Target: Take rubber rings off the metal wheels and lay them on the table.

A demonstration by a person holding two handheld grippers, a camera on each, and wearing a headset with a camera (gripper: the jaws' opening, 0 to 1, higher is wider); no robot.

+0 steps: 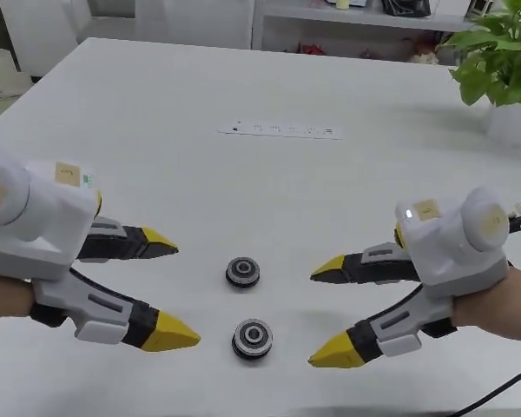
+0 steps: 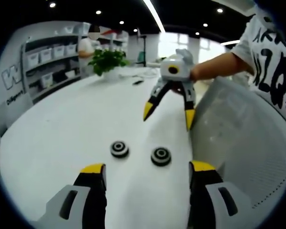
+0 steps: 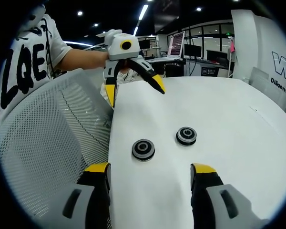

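Observation:
Two small metal wheels with black rubber rings lie flat on the white table: the farther wheel (image 1: 242,272) (image 2: 119,149) (image 3: 186,135) and the nearer wheel (image 1: 253,338) (image 2: 161,156) (image 3: 143,149). My left gripper (image 1: 168,290) (image 2: 146,168) (image 3: 134,92) hovers open to the left of them, yellow tips pointing right. Facing it from the right is my right gripper (image 1: 324,313) (image 3: 150,168) (image 2: 168,114), also open. Neither touches a wheel, and nothing sits between either pair of jaws.
A white power strip (image 1: 280,130) lies further back on the table (image 1: 243,191). A potted green plant (image 1: 504,65) stands at the far right corner. A white mesh chair back (image 3: 52,143) is beside the near edge. Shelves line the wall behind.

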